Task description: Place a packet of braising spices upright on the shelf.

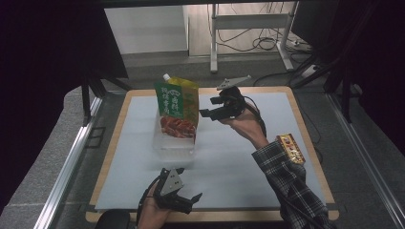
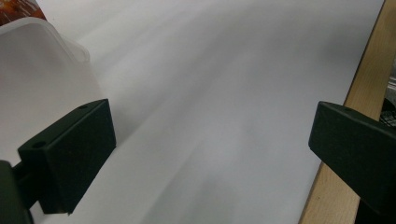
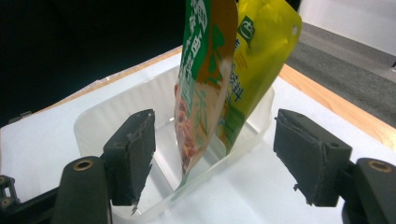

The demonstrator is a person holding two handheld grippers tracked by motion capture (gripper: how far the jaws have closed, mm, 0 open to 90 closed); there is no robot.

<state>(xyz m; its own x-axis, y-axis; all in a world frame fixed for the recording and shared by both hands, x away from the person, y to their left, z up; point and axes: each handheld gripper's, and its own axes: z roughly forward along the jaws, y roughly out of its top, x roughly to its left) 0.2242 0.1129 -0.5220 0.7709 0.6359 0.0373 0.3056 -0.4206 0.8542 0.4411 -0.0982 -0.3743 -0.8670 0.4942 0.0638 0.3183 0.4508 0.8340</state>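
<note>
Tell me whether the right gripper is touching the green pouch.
Apart. In the right gripper view, the right gripper is open, its jaws flanking the green pouch with clear space on both sides.

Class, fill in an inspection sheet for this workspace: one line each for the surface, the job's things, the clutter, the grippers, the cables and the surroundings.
Surface: white mat on a wooden-edged table.
Job's things: two pouches, green and yellow, standing upright together in a clear plastic tub.
Clutter: small red and gold pack at the mat's right edge.
Grippers: left gripper open near the front edge, holding nothing; right gripper open, raised beside the pouches, holding nothing.
Cables: black cable trailing from the right gripper; loose wires on the floor behind.
Surroundings: metal stand legs beyond the table; dark at both sides.
</note>
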